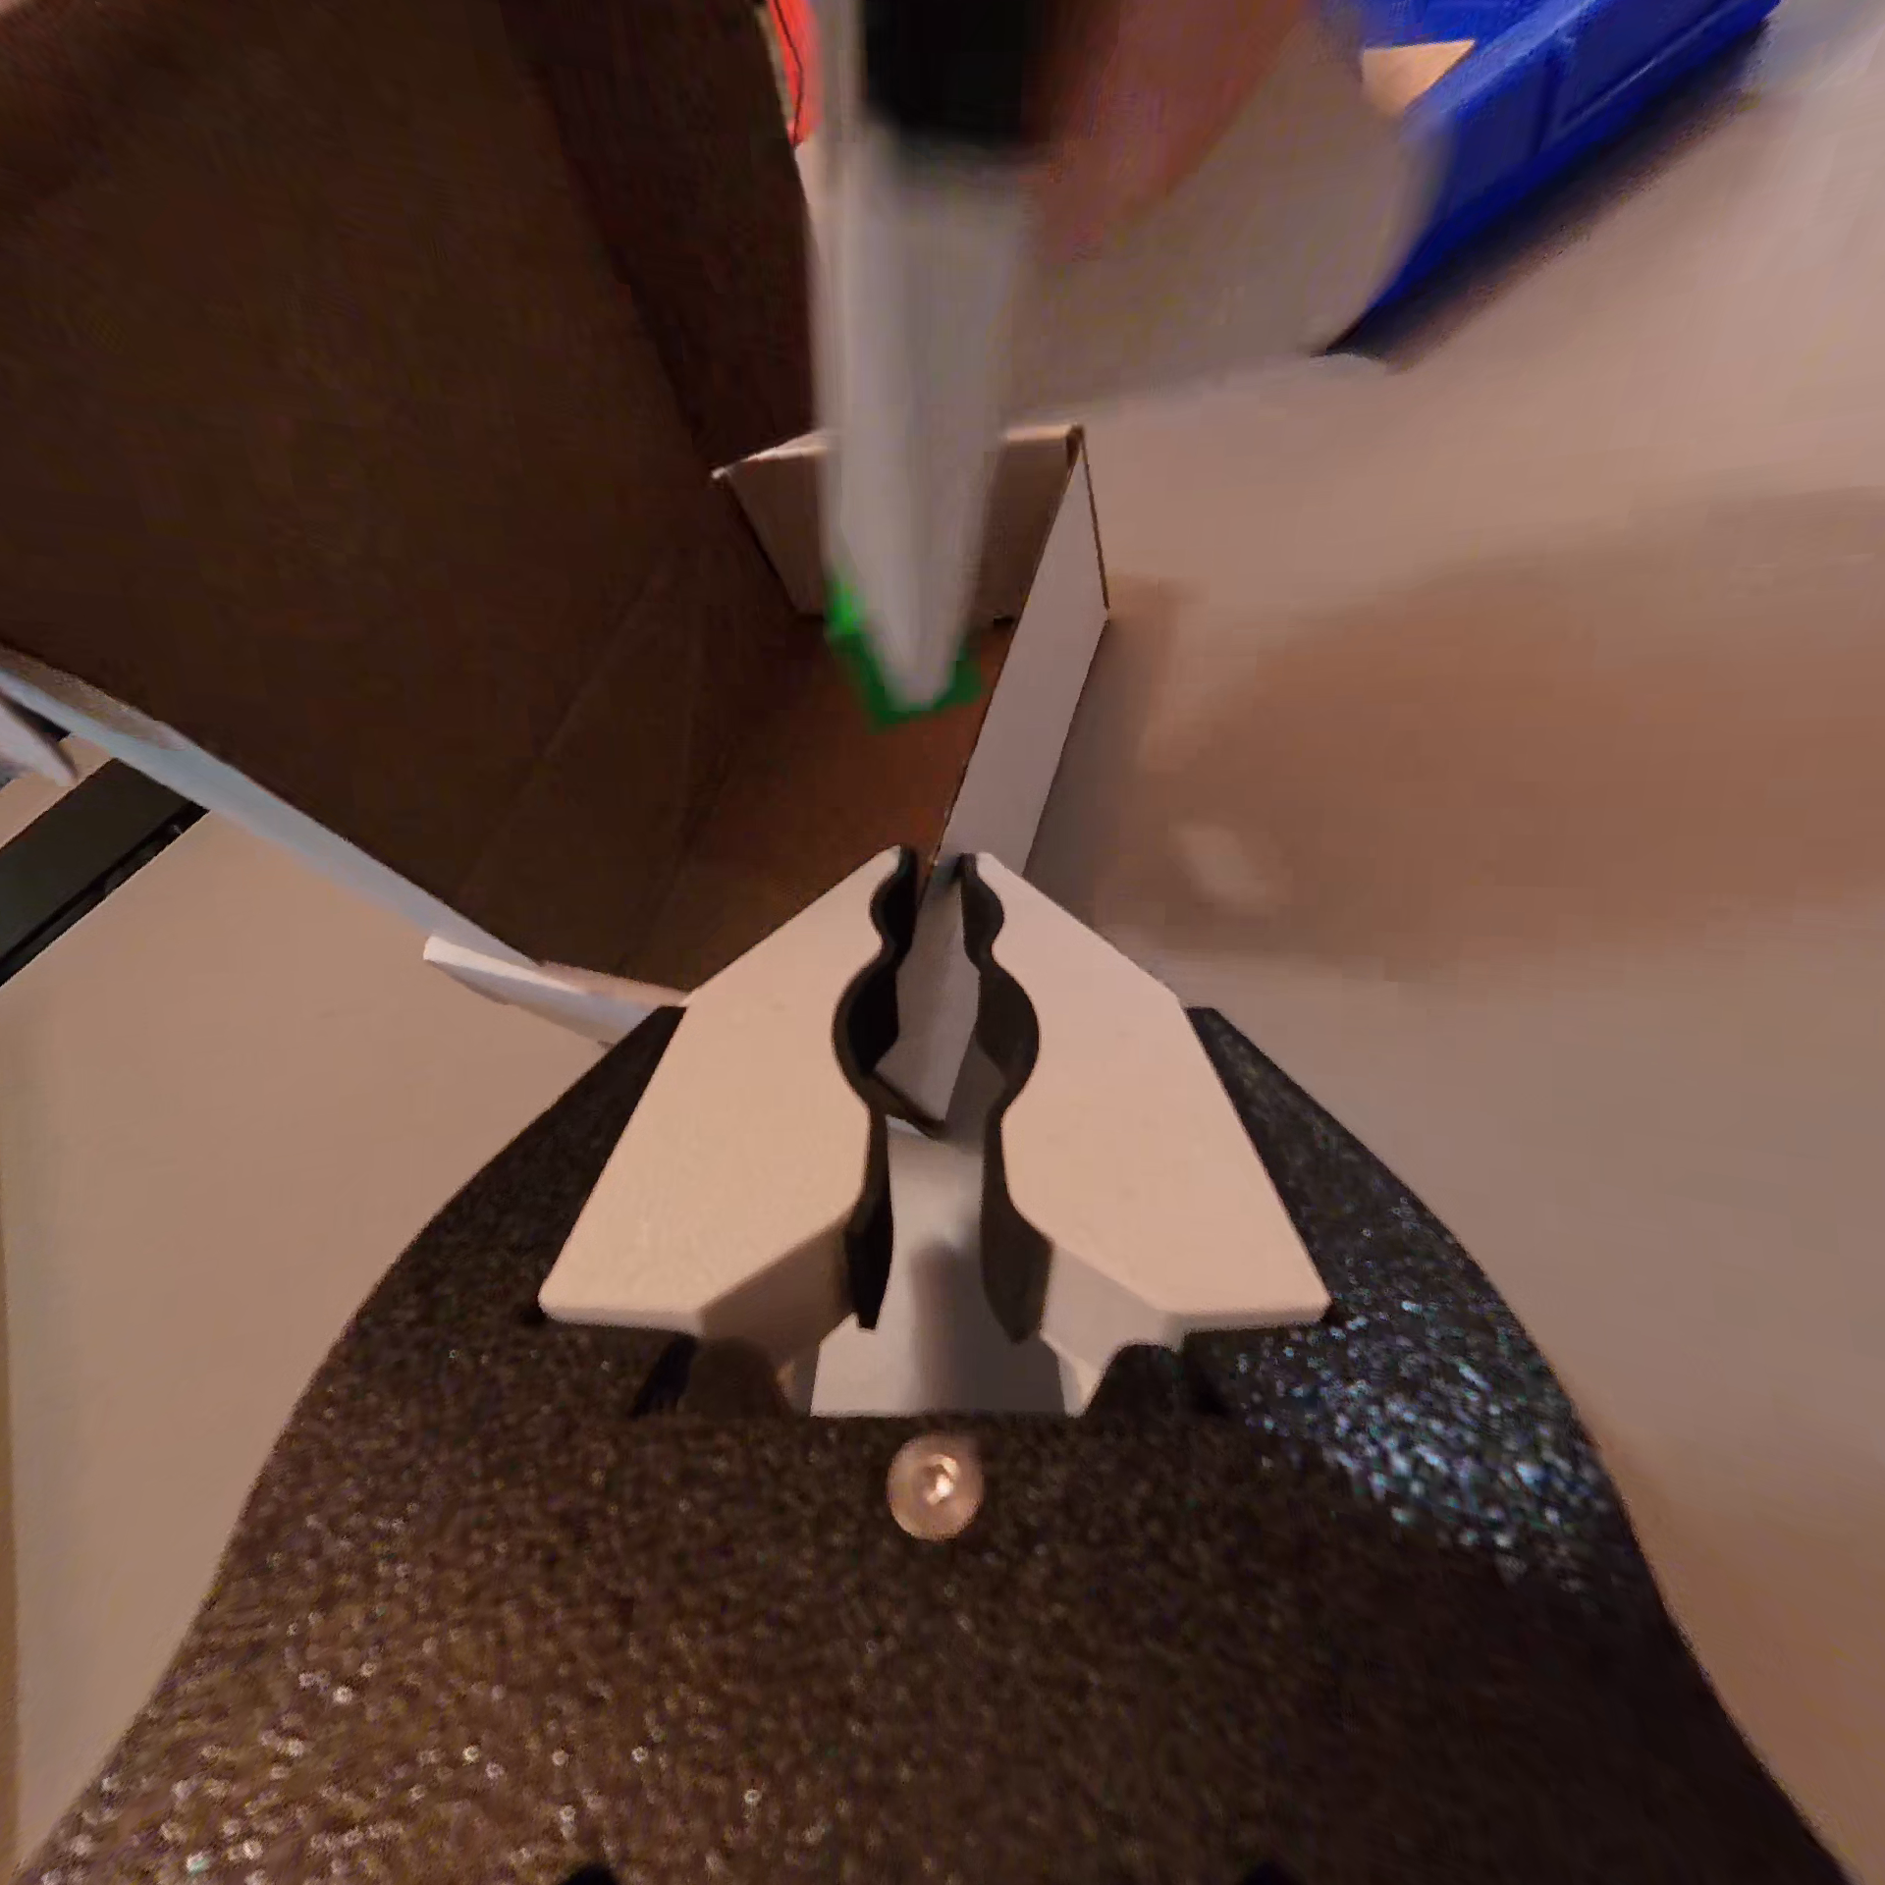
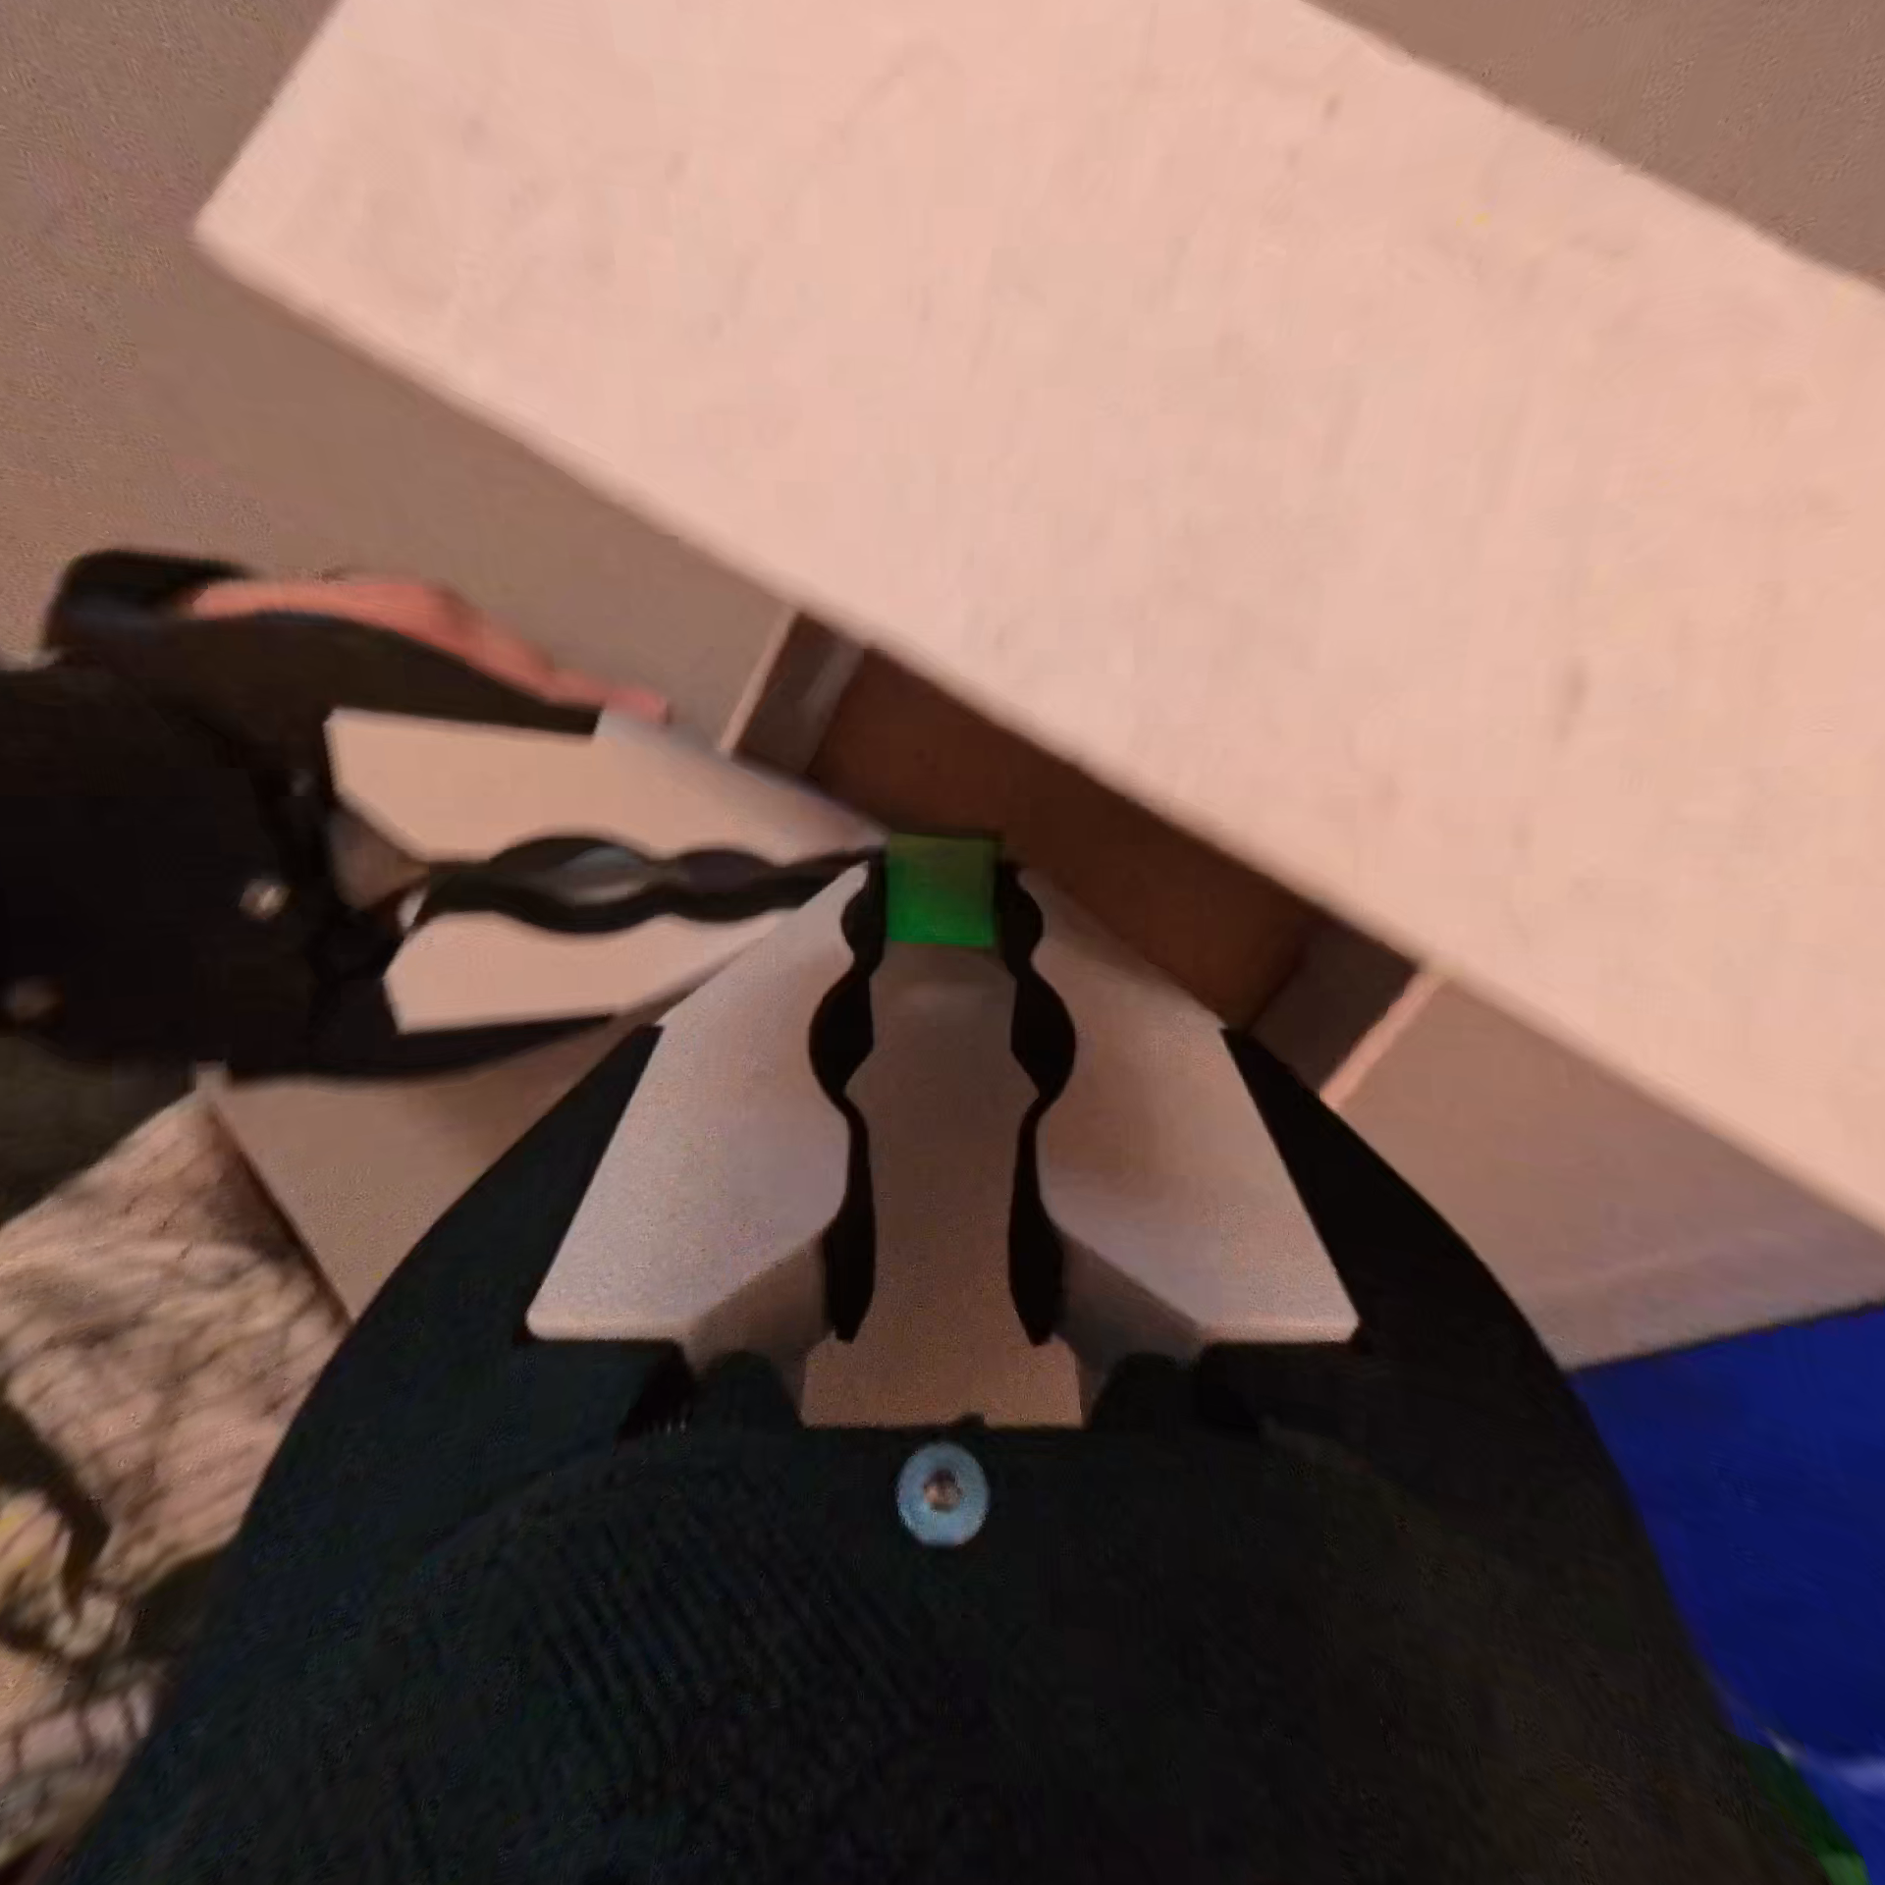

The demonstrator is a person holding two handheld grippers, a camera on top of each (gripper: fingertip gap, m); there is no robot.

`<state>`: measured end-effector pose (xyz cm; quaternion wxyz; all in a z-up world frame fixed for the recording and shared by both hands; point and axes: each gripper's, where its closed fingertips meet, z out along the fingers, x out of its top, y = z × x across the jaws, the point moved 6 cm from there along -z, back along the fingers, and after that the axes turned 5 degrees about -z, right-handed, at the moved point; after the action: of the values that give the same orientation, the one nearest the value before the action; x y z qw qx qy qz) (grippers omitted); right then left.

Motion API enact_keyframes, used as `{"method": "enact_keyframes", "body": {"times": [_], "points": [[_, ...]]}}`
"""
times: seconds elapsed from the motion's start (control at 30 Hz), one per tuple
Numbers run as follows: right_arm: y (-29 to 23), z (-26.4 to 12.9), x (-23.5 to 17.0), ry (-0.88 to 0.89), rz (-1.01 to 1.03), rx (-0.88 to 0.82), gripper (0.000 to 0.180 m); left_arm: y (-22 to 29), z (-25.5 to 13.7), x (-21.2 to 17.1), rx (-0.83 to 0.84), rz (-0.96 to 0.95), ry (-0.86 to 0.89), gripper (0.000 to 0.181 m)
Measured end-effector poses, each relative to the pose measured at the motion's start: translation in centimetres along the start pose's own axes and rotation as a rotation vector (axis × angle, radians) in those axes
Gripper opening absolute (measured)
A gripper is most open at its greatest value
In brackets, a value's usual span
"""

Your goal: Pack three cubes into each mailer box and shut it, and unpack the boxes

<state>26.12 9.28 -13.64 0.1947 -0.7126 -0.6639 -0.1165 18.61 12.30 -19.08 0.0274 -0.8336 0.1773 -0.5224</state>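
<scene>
The open mailer box [image 1: 408, 510] is white outside and brown inside. My left gripper [image 1: 933, 867] is shut on the edge of the box's side wall [image 1: 1040, 714]; it also shows at the left of the right wrist view [image 2: 612, 877]. My right gripper [image 2: 938, 867] reaches down into the box, its fingertips closed on either side of a green cube [image 2: 938, 903] at the box floor. In the left wrist view the right gripper [image 1: 908, 673] is blurred, and the green cube [image 1: 867, 704] sits at its tip. The raised white lid [image 2: 1122, 408] leans over the opening. No other cubes are visible.
A blue bin [image 1: 1530, 133] stands beyond the box and shows at the lower right of the right wrist view [image 2: 1734, 1530]. The beige table [image 1: 1530, 918] lies around the box. A person's hand [image 2: 408, 622] and knit sleeve [image 2: 133, 1326] are at the left.
</scene>
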Motion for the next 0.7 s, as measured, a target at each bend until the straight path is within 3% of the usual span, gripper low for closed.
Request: {"method": "enact_keyframes", "body": {"times": [0.07, 0.23, 0.33, 0.57, 0.63, 0.7], "points": [[-0.3, -3.8, -2.9, 0.084, -0.018, 0.020, 0.021, -0.1, 0.0, 0.0, -0.011, 0.012, 0.000, 0.006], [10.0, -11.5, -14.4, 0.121, 0.391, -0.405, 0.020, -0.6, -0.4, -0.3, -0.049, 0.140, -0.009, 0.004], [14.5, -13.7, -18.8, 0.183, 0.522, -0.525, 0.020, -1.0, -0.8, -0.5, -0.086, 0.227, -0.011, 0.003], [16.8, -10.6, -20.1, 0.107, 0.585, -0.358, 0.021, -1.7, -1.1, -0.8, -0.129, 0.211, -0.015, 0.003], [15.8, -10.3, -19.7, 0.063, 0.590, -0.351, 0.066, -1.7, -1.4, -0.9, -0.140, 0.205, -0.012, 0.004], [13.6, -11.1, -18.2, 0.084, 0.524, -0.389, 0.067, -1.9, -1.8, -1.1, -0.151, 0.186, -0.001, 0.008]]}}
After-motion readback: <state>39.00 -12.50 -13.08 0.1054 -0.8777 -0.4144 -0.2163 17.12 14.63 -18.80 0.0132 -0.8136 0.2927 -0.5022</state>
